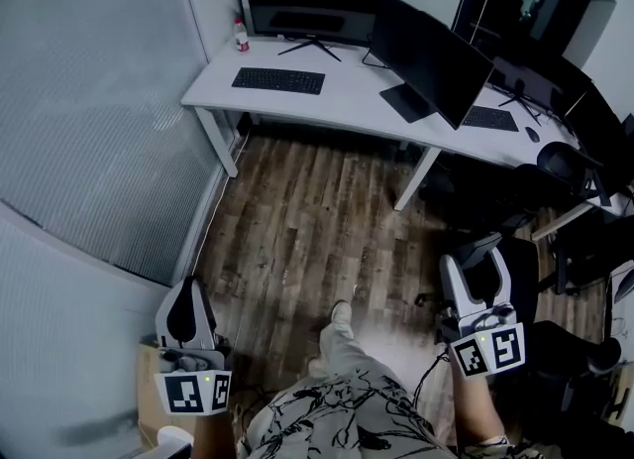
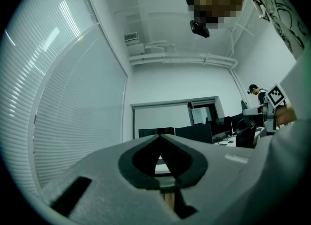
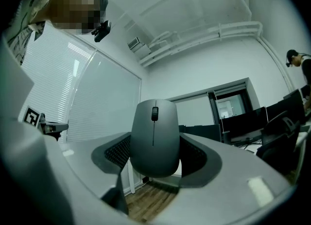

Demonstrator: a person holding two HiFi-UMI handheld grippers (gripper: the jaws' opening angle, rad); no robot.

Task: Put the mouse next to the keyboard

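1. The right gripper is clamped on the grey mouse. One pad presses each flank, the scroll wheel faces the camera, and the nose rises past the jaw tips.
2. The left gripper is closed and empty. Its tips meet, and only the room shows through the gap between its pads.
3. In the head view both tools hang low at the person's sides, above a wooden floor and well apart from the furniture.
4. Across that floor stands a white desk. The black keyboard lies near the desk's left end, in front of a dark monitor, with a small bottle at the far corner.
5. Bare desktop shows on both sides of the keyboard, so there looks to be room to set the mouse down beside it.
6. A second keyboard sits further right along the desk, beyond an angled second monitor. Which keyboard the task means cannot be told from the task sentence.
7. Progress, as a judgement: the pick-up is done and the mouse is secure in the grip. The carry across the floor, the lowering onto the desktop just beside the keyboard and the release are all yet to come.
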